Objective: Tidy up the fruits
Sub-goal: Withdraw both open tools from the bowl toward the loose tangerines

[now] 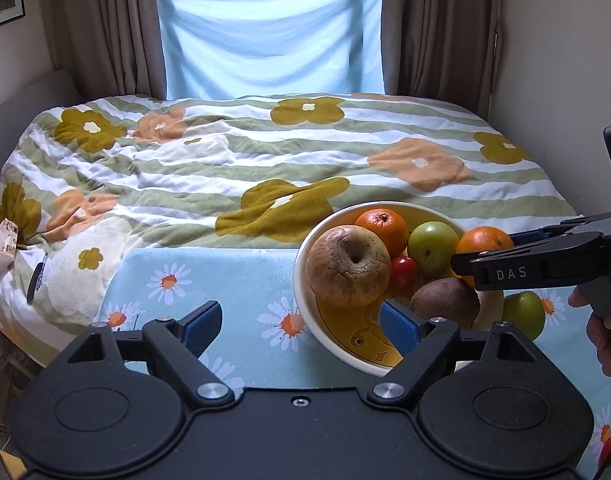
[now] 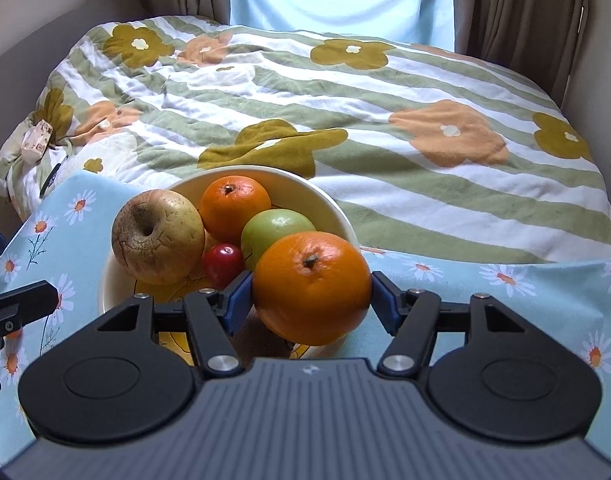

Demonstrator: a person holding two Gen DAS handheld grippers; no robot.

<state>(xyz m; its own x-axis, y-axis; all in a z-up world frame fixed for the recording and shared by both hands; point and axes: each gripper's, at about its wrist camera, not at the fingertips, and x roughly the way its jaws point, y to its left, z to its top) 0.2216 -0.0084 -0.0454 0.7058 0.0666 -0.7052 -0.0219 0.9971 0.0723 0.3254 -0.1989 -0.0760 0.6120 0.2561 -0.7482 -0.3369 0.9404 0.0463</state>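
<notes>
Releasing: orange between right tongs, over bowl rim at 5 o'clock, pads barely off it, so it joins the fruit | left tongs wide open, empty, bowl's 7 o'clock | green apple outside on tabletop

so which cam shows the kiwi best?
Left wrist: the kiwi sits in plain view at the bowl's near edge. Right wrist shows only a brown sliver, hidden under the orange and gripper.

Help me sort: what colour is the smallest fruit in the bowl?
Red, clearest in the right wrist view.
</notes>
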